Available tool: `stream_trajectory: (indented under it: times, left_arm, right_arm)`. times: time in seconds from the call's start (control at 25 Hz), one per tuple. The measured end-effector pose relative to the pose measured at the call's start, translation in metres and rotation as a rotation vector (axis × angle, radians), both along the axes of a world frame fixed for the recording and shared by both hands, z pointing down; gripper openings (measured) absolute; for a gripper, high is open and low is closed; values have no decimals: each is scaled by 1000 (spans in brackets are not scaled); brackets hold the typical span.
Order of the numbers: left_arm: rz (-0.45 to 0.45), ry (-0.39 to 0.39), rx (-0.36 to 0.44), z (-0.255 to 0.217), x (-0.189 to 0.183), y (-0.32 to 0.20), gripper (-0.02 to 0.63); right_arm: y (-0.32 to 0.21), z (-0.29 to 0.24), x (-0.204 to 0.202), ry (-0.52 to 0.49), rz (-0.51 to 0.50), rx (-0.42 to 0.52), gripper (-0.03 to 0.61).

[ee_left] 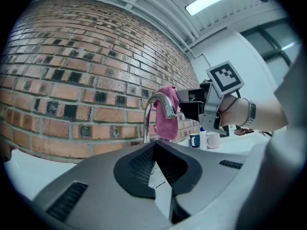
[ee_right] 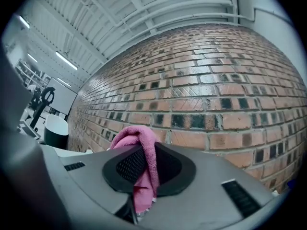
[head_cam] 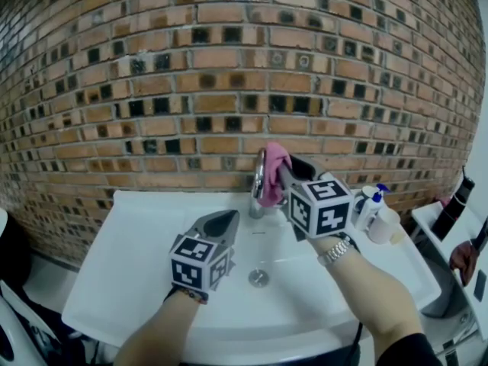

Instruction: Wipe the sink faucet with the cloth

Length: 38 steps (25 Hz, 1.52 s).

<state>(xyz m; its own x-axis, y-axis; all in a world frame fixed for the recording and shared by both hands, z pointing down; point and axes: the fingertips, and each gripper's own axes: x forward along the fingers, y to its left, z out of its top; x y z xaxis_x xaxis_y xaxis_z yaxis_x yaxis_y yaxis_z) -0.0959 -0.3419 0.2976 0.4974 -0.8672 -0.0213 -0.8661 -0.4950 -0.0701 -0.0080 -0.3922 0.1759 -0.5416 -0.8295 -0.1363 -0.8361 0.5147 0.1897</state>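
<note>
Faucet at the back of the white sink, chrome spout arching toward us. The pink cloth is right up on the crown of that arch, lying against its right side as far as we can tell. We read this as mid-wipe: the cloth is in hand and at the metal, so the pickup and approach are done. We judge the upright stem and the base are yet to be wiped; nothing shows which parts have been covered.

Now the tools. The right gripper comes in from the right with its jaws clamped on the cloth. In its own view a pink fold bulges up between the pads and hangs down through them. The left gripper sits low over the basin, well short of the faucet, jaws closed together with nothing between them — idle, pointing at the spout.

Further out, a pump bottle and a cup stand on the sink's right rim, and a brick wall rises behind.
</note>
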Motion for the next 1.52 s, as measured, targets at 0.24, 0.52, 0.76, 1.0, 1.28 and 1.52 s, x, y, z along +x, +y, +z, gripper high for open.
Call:
stream_trajectory:
  times: [0.24,0.52,0.76,1.0,1.28,1.52]
  left_arm:
    - [-3,-2,-5,1,0,0,5]
    - [-8,-5,-6,2,-2,0,5]
    - [-7,-3,-1,1,-2,1,5]
    - [-10,4,13,-2,-4,2,5]
    - [5,5,56,-11,-3,8,5]
    - [33,-4,108,-20,2,16,5]
  right_arm:
    - [15,0,-3,18,-16,30,57]
    - [27,7,-4,28,-32,38,55]
    - [35,15,-4,26,-46,29,57]
    - [44,25,-4,15,-65,17,57]
    - [57,38,-5,13,-90,2,57]
    - [66,50,-6,16,-107,-8,57]
